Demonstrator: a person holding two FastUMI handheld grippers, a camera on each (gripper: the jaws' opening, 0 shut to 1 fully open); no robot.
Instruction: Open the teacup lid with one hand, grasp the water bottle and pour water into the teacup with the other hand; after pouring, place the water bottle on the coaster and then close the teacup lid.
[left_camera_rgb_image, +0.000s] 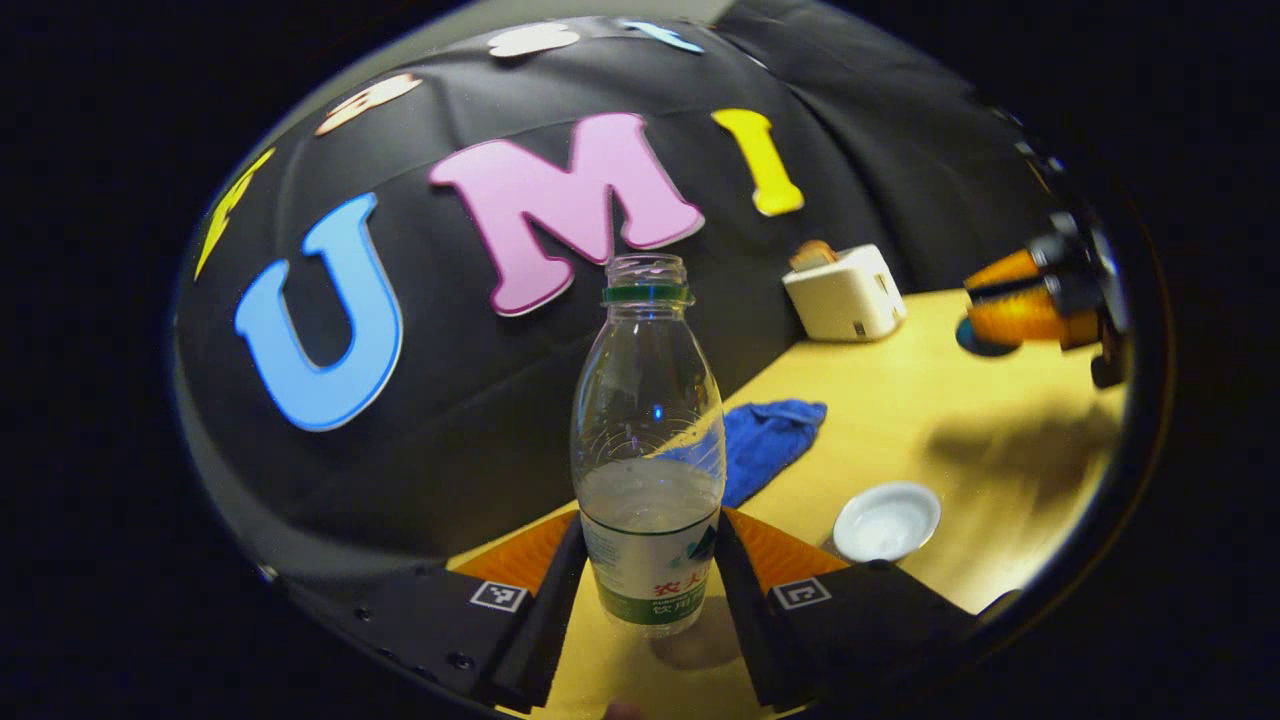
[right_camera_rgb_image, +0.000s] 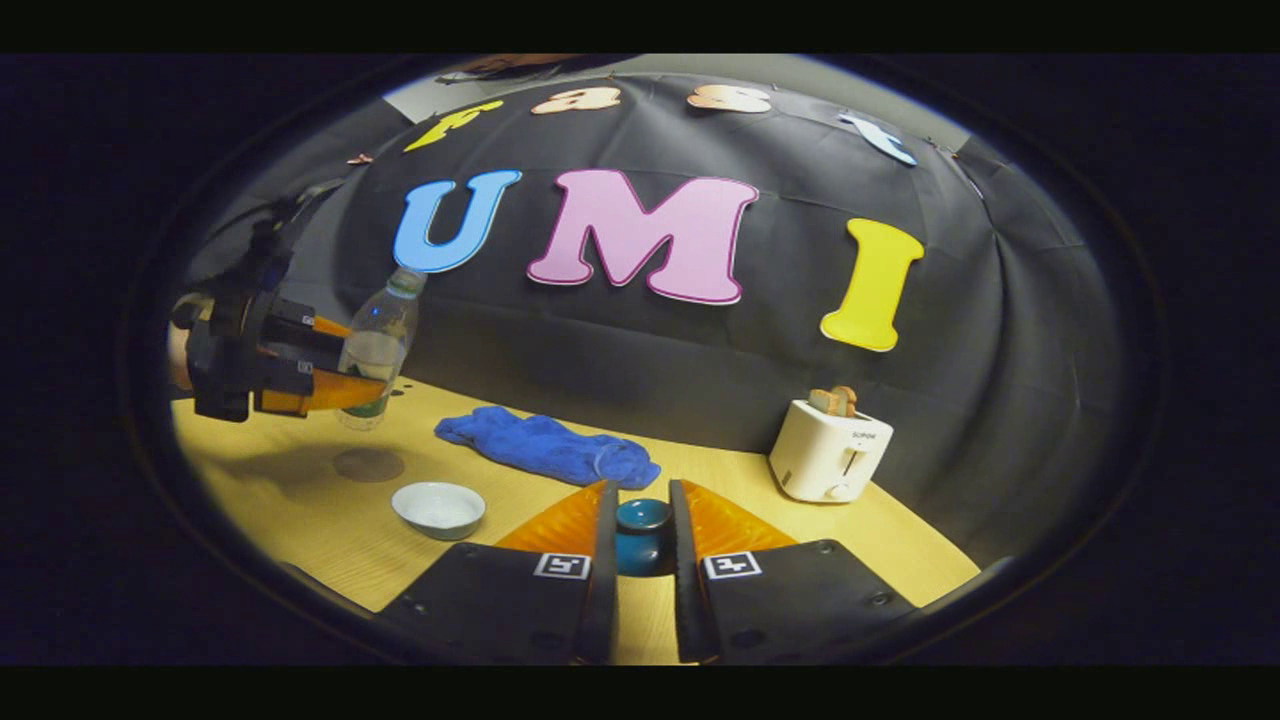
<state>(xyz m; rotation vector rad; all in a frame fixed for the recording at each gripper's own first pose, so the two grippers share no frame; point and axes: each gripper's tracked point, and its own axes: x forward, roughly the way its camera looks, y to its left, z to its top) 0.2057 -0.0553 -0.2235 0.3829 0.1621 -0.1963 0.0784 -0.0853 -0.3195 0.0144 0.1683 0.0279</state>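
Left gripper (left_camera_rgb_image: 650, 575): clamped on the bottle (left_camera_rgb_image: 648, 440), uncapped, lifted off the table (left_camera_rgb_image: 900, 400).
Right gripper (right_camera_rgb_image: 642, 545): fingers closed narrowly around the teacup lid (right_camera_rgb_image: 642, 515); contact cannot be told.
Open room: bare tabletop between bowl (right_camera_rgb_image: 438, 508) and cloth (right_camera_rgb_image: 548, 447).
Coaster (right_camera_rgb_image: 368, 464): seen left, under the bottle.
Far edge: toaster (right_camera_rgb_image: 830, 450) against the wall.

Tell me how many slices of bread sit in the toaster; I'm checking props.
2 slices, side by side, poke from the toaster beside the booth's wall; more could be hidden inside.

Bottle up between the left claw's fingers, bench spread out below.
From the right gripper view, the bowl (right_camera_rgb_image: 438, 508) sits front-left on the bench (right_camera_rgb_image: 880, 540), the cloth (right_camera_rgb_image: 548, 449) just behind it, the toaster (right_camera_rgb_image: 829, 451) right, the water bottle (right_camera_rgb_image: 378, 345) far left.
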